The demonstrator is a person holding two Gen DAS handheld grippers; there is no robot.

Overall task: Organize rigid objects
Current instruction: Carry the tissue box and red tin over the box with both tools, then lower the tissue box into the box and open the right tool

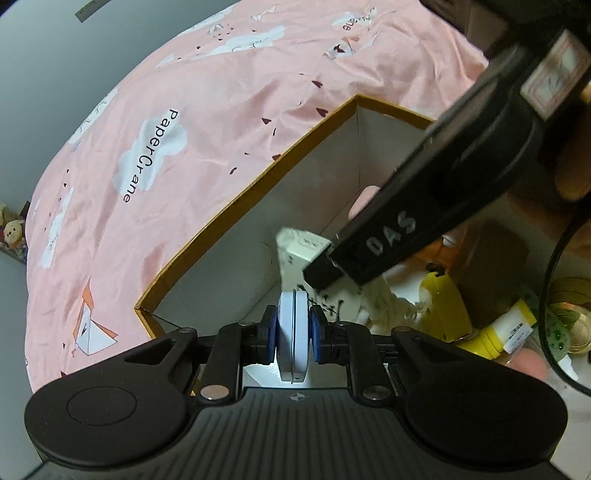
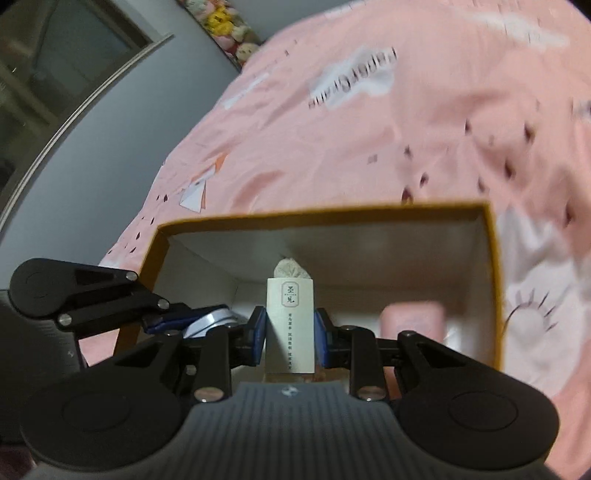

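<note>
An open cardboard box with an orange rim and white inside lies on the pink bed; it also shows in the right wrist view. My left gripper is shut on a round white and blue tin, held on edge over the box's near corner. My right gripper is shut on a white paper-wrapped packet with printed characters, held above the box's inside. In the left wrist view the right gripper reaches in from the upper right with the packet. The left gripper and its tin show in the right wrist view.
A pink flat object lies inside the box at the right. A pink printed bedsheet surrounds the box. Yellow packages, a brown item and glass jars sit right of the box. Plush toys are far back.
</note>
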